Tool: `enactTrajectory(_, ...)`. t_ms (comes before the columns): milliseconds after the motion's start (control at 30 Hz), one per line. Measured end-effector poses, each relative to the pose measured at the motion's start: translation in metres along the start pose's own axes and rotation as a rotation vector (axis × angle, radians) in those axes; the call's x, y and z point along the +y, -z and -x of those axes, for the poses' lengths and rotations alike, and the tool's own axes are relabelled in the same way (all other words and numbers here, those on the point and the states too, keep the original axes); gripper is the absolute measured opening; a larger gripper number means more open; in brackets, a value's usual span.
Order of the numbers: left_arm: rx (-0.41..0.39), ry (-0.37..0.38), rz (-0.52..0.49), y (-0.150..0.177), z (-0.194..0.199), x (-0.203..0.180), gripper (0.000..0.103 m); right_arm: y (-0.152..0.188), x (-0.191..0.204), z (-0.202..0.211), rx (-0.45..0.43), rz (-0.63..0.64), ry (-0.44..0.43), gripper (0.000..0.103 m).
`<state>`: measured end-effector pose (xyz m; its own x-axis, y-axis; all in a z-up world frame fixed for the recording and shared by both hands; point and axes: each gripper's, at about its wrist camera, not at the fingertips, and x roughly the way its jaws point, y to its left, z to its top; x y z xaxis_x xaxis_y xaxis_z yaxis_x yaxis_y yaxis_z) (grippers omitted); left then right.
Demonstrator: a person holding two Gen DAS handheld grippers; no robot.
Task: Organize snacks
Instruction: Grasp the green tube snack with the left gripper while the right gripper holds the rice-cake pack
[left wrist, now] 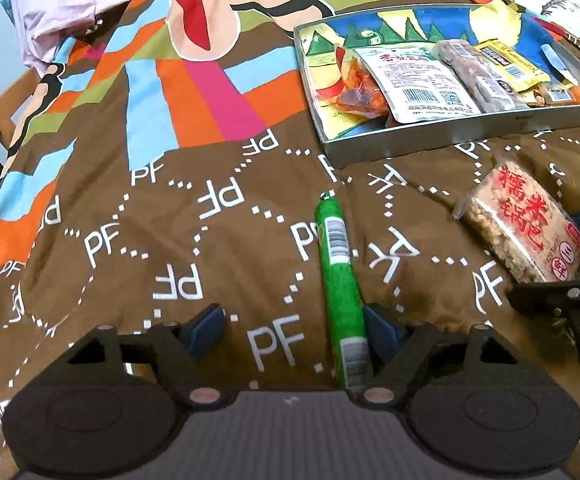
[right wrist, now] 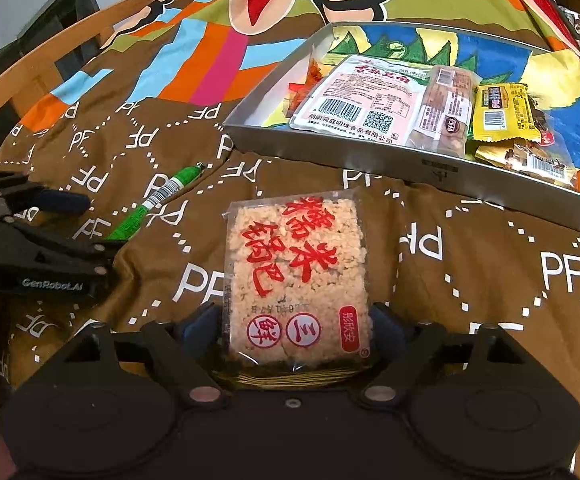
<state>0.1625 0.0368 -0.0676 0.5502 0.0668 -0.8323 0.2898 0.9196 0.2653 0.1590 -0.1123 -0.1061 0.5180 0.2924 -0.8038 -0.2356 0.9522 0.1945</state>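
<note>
Straddling the near end of a rice-cracker pack (right wrist: 296,280), the right gripper (right wrist: 296,330) has a blue pad close on either side of it; whether the pads already press cannot be told.

Item 1, rice-cracker pack: clear wrapper, red characters, pale puffed-rice slab inside. Lies flat on the bedspread (right wrist: 470,280), just in front of the tray (right wrist: 410,160). Judged light, rigid and brittle; the film is likely slippery. Best taken across its short width near the sealed end, with gentle pressure so that the slab does not crack.

Item 2, green sausage stick (left wrist: 340,280): slim tube with barcode labels and a metal clip at the far end. Lies lengthwise on the bedspread. The left gripper (left wrist: 294,330) stands wide apart, its right pad touching or just beside the stick's near part, its left pad well away on bare cloth; nothing is clamped. Judged light, firm yet slightly yielding, smooth and apt to roll. Best taken across the middle, with the jaws centred on it first.

Item 3, tray: shallow metal, printed cartoon base, already holding several flat packets side by side and an orange fruit at one corner. Bare floor shows at its far side.

Item 4, bedspread: soft, brown with white lettering; it will give under downward pressure.
</note>
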Motion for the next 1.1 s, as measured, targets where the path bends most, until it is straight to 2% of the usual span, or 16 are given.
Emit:
enactTrajectory(200, 0.003, -0.003, 0.099, -0.006, -0.003, 0.015, 0.059, 0.003, 0.006, -0.002, -0.034, 0.055, 0.034, 0.084)
enactTrajectory(333, 0.009, 0.014, 0.132, -0.012, -0.010, 0.020, 0.059, 0.007, 0.013, -0.005, -0.066, 0.122, 0.065, 0.087)
enactTrajectory(567, -0.011, -0.004, 0.027, -0.030, -0.025, 0.004, 0.060, 0.010, 0.013, -0.006, -0.090, 0.131, 0.061, 0.089)
enactTrajectory(833, -0.023, -0.006, 0.009, -0.044, -0.041, 0.002, 0.066, 0.015, 0.011, -0.004, -0.110, 0.146, 0.046, 0.089)
enactTrajectory(933, -0.024, -0.007, 0.010, -0.042, -0.040, 0.001, 0.061, 0.016, 0.012, -0.004, -0.117, 0.155, 0.052, 0.090)
enactTrajectory(1033, -0.032, -0.018, 0.004, -0.039, -0.035, -0.004, 0.048, 0.019, 0.013, -0.003, -0.131, 0.157, 0.063, 0.089)
enactTrajectory(1100, -0.035, -0.023, -0.005, -0.035, -0.031, -0.007, 0.034, 0.020, 0.014, -0.002, -0.139, 0.160, 0.074, 0.085)
